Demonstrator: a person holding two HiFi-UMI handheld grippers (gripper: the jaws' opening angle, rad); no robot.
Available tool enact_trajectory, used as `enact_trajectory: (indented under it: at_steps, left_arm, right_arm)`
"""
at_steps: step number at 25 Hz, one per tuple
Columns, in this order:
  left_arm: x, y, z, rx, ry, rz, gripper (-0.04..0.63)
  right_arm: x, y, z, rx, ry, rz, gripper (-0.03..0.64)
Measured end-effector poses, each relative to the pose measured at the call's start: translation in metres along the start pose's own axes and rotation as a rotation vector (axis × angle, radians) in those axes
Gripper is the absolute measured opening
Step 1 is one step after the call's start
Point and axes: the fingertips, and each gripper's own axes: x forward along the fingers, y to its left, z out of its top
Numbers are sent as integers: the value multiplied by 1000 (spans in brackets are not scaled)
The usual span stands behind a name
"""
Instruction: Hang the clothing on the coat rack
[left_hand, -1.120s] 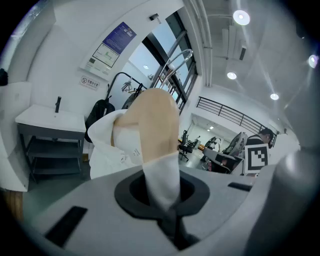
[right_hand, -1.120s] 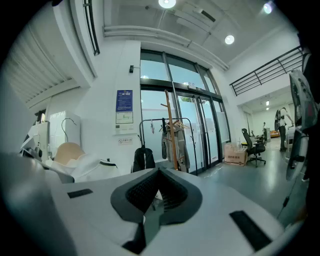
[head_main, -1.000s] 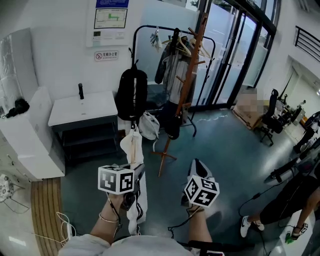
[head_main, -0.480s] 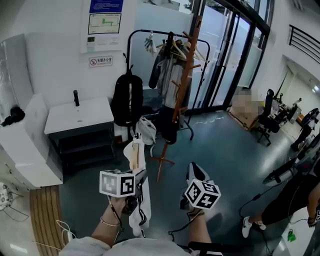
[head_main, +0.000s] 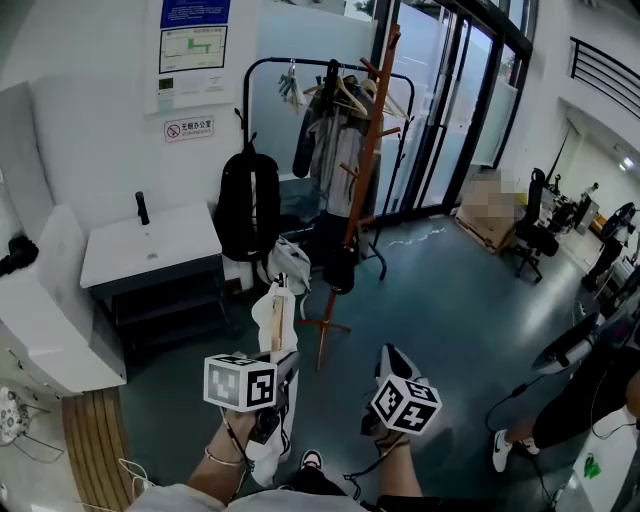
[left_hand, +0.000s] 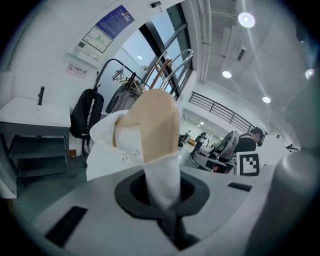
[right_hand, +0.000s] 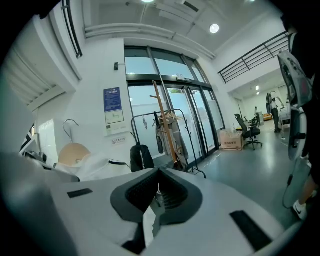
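Centrally, your left gripper (left_hand: 167, 215) is clamped on the white garment (left_hand: 107, 145). Its jaws pinch a fold of the cloth just below the wooden hanger (left_hand: 155, 120) over which the garment is draped. Garment and hanger are held in the air in front of you (in the head view the cloth trails down past the gripper), apart from the coat rack (head_main: 367, 170). That rack, a brown wooden pole with pegs, stands upright on the floor (head_main: 450, 300) ahead, just in front of some hanging jackets (head_main: 335, 150). A black backpack (head_main: 250, 205) is to the left of the rack, beside a white counter (head_main: 150, 240). Your right gripper (right_hand: 155, 200) is level with the left one and to its right, jaws together, apart from the garment in the head view.
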Motion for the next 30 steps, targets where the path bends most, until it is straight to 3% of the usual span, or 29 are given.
enact_trajectory:
  at_steps: [3, 9, 30]
  left_arm:
    - [18, 14, 8, -12, -7, -23, 26]
    - [43, 48, 36, -43, -8, 29, 26]
    - [172, 117, 157, -9, -32, 53, 26]
  right_arm:
    - [22, -3, 3, 1, 0, -3, 23]
    - [78, -9, 15, -7, 5, 9, 23]
    - [266, -61, 68, 29, 20, 68, 23]
